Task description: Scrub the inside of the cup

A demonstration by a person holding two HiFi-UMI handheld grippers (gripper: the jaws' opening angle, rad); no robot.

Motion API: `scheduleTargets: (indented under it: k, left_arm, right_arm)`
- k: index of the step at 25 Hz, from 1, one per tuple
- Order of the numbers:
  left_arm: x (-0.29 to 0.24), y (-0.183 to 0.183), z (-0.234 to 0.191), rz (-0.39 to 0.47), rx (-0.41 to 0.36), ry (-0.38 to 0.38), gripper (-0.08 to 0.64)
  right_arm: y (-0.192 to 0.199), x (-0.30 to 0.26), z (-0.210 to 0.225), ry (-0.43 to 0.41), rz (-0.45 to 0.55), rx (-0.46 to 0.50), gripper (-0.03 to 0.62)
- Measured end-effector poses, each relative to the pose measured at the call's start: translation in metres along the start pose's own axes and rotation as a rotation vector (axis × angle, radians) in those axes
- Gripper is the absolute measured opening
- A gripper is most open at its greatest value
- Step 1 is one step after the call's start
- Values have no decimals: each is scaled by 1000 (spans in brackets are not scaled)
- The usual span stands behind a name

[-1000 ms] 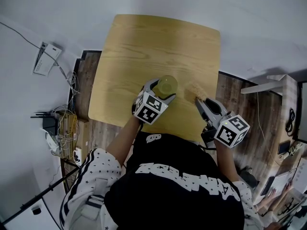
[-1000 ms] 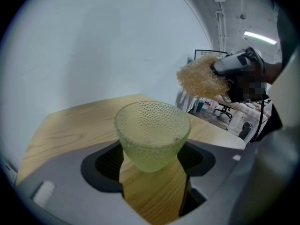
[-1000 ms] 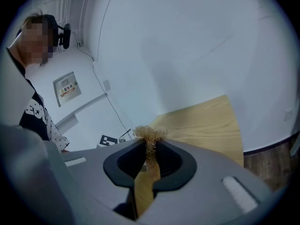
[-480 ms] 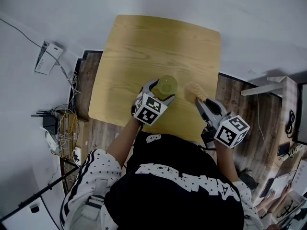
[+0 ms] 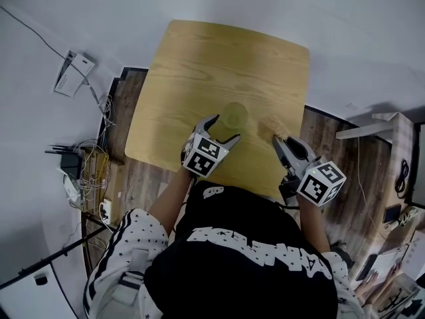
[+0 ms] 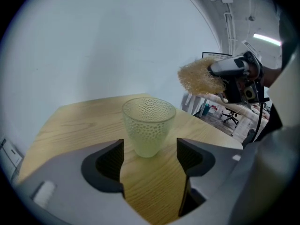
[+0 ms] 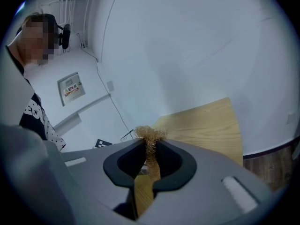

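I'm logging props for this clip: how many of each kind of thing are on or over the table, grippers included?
cup: 1
fibrous scrubber: 1
grippers: 2 (left gripper, open; right gripper, shut on the scrubber)
Total: 4

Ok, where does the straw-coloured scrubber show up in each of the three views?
Head view: the scrubber is right of centre, at the tip of the right claw.
Left gripper view: scrubber upper right, in the air, right of the cup.
Right gripper view: scrubber at centre, pinched between the jaws.
Shared landmark: the wooden table.
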State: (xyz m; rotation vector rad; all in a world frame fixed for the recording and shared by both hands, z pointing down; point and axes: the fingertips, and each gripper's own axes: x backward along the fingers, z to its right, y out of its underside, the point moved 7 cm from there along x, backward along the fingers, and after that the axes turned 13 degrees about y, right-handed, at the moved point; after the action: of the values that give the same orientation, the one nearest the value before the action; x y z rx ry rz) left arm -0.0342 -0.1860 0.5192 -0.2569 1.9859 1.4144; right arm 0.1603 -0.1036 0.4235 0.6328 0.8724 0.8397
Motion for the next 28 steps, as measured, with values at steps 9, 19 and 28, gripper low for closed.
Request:
scheduleTargets:
  k: [9, 19, 28]
  left_arm:
    - [20, 3, 14, 54, 26, -96, 241]
    - [45, -10, 28, 134, 35, -172, 62]
    - [60, -22, 38, 173, 10, -220, 2]
  right_arm:
    - [0, 3, -3, -40, 0, 28, 62]
    - [-3, 9, -7, -63, 13, 71, 61]
    - [-5, 14, -11, -81, 43, 108, 61]
